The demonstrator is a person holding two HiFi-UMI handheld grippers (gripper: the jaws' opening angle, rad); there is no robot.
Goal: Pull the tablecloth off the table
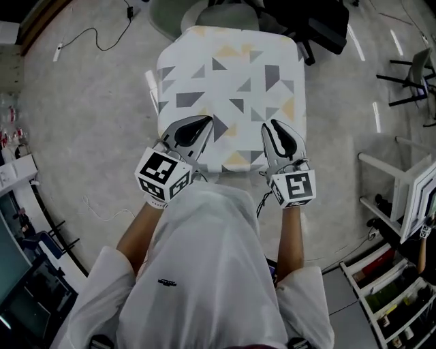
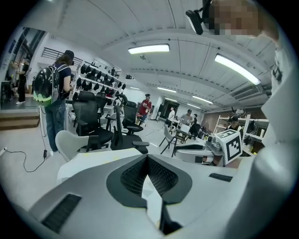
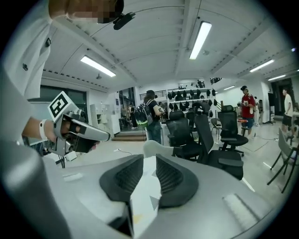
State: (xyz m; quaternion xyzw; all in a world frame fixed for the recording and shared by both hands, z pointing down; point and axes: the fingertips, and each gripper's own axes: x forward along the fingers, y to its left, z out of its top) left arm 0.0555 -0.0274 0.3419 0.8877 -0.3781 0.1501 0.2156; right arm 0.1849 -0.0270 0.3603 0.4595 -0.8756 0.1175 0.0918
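two grippers are working the near edge of the tablecloth (image 1: 231,75), which is lying spread over the table. left gripper (image 1: 206,123) is pinching the hem tight, ready for pulling; right gripper (image 1: 273,125) is standing narrowly parted around a fold, seemingly not pressing it.

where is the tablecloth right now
In the head view the tablecloth lies spread at upper centre, between the pale chair and the person, its near edge pinched in the left claw and lying between the right claw's parted jaws.
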